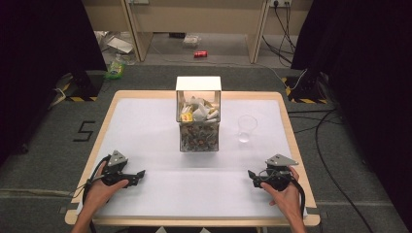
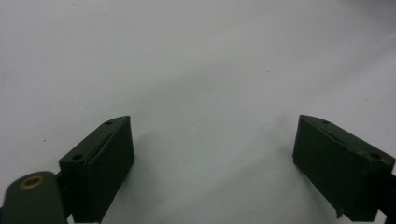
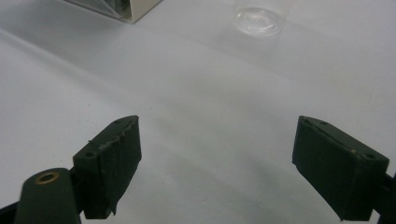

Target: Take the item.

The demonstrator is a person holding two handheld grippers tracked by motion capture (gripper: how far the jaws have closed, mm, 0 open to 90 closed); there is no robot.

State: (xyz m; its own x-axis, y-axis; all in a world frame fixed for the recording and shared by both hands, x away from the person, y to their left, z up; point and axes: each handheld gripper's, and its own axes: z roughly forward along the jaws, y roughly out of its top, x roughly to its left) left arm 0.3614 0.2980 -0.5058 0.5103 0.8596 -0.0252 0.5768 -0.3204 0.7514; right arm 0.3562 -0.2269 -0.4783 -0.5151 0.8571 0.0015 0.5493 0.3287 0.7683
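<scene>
A clear box (image 1: 198,116) with a white lid stands upright at the table's middle, packed with small wrapped packets. To its right stands an empty clear plastic cup (image 1: 247,128), whose base (image 3: 258,19) appears at the top of the right gripper view beside the box's corner (image 3: 133,10). My left gripper (image 1: 140,175) rests near the front left of the table, held by a hand, jaws wide apart with only the white surface between them (image 2: 212,154). My right gripper (image 1: 251,175) sits at the front right, also open and empty (image 3: 217,158).
The white table (image 1: 145,131) has a wooden rim. Cables trail from both grippers and across the floor at right. Beyond the table lie a red can (image 1: 200,54), a green bottle (image 1: 115,68) and desk legs. Black curtains hang at both sides.
</scene>
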